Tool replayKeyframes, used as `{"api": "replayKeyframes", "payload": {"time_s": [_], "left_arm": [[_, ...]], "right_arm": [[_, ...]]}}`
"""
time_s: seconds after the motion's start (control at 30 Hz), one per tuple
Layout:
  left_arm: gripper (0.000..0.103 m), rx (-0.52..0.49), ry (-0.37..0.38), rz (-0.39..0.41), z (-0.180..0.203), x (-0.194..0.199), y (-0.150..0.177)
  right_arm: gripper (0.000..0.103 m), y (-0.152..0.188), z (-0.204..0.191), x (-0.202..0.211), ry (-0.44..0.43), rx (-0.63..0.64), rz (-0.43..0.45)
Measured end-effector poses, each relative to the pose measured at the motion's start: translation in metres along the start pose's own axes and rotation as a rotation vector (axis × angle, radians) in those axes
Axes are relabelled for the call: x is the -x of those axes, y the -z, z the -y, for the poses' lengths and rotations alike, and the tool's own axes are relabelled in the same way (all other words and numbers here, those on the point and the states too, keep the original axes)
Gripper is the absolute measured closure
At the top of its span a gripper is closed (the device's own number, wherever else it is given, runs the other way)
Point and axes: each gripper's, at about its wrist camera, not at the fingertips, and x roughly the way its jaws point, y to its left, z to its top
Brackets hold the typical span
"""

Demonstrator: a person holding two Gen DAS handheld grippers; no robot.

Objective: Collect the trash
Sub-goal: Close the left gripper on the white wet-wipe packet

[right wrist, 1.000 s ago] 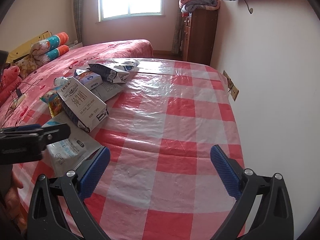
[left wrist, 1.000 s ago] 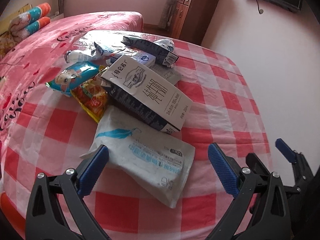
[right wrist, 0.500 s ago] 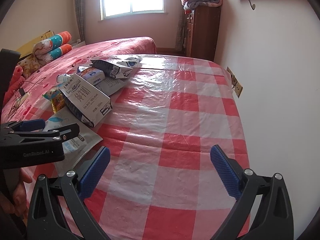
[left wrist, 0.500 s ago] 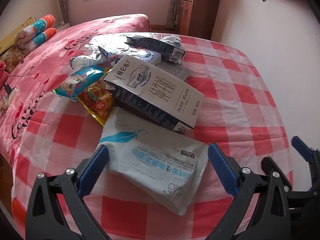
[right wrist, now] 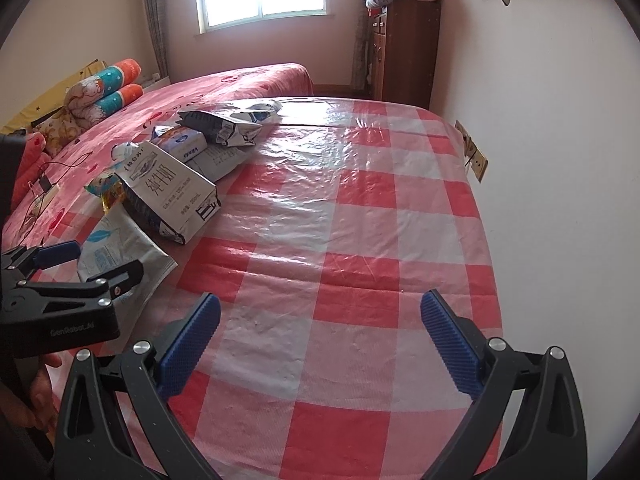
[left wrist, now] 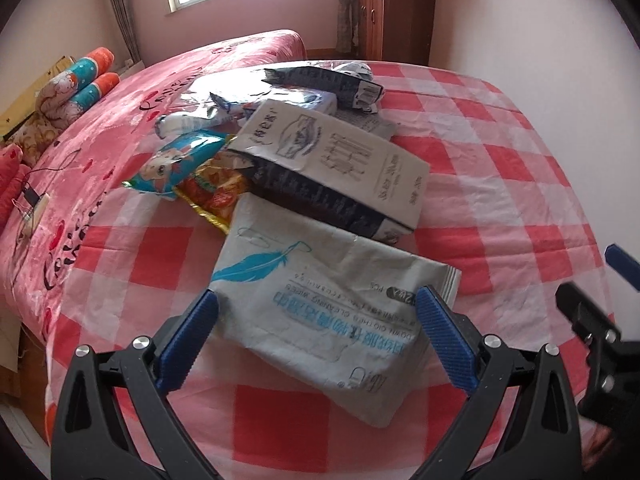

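Left wrist view: the left gripper [left wrist: 316, 312] stands wide, holding nothing, its ribbed blue pads [left wrist: 188, 340] straddling the near end of a flat grey-white plastic pouch printed with a blue feather [left wrist: 320, 300]. The pouch lies dead ahead at twelve o'clock on the red-and-white checked plastic cloth of the counter [left wrist: 500, 184], its long axis running from about ten o'clock down to four o'clock, so the fingers sit across it at a slant. It looks thin, limp and creased, with a crimped seal along its right edge. Behind it, at twelve, a white-and-black milk carton [left wrist: 332, 168] lies on its side, stiff and boxy, overlapping the pouch's far edge. At eleven o'clock lie a glossy teal snack bag with a cartoon figure [left wrist: 176, 164] and a crinkled orange foil wrapper [left wrist: 212, 196]; further back, a dark crumpled packet [left wrist: 324, 84].

Right wrist view: the right gripper [right wrist: 320, 328] also gapes wide and empty, over bare cloth with no trash between its fingers. From here the pile lies at ten o'clock, and the pouch sits just under the left gripper's black frame. The left gripper is clearly nearer; I judge it the one to close on the pouch, likely needing a slight turn to square with it.
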Motion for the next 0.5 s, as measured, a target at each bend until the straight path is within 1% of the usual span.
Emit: {"api": "replayKeyframes", "payload": {"time_s": [0.07,0.13,0.2,0.27,0.4,0.5], "left_arm": [[0.004,0.004,-0.013,-0.012,-0.01,0.0,0.005],[0.004,0.025,-0.009,-0.034,-0.023,-0.002,0.011],[0.004,0.071,0.023,-0.052,-0.044,-0.002,0.018],[0.004,0.111,0.031,-0.061,-0.062,-0.001,0.023],[0.004,0.18,0.009,-0.043,-0.099,0.008,0.03],[0.004,0.218,-0.011,-0.02,-0.116,0.018,0.03]], "right_arm": [[0.004,-0.002,0.0,-0.001,-0.013,-0.006,-0.009],[0.004,-0.003,-0.003,-0.001,-0.027,-0.011,-0.015],[0.004,-0.005,-0.006,-0.002,-0.046,-0.015,-0.024],[0.004,-0.006,-0.009,-0.004,-0.063,-0.018,-0.038],[0.004,-0.008,-0.019,-0.01,-0.107,-0.021,-0.069],[0.004,-0.011,-0.03,-0.012,-0.142,-0.003,-0.078]]}}
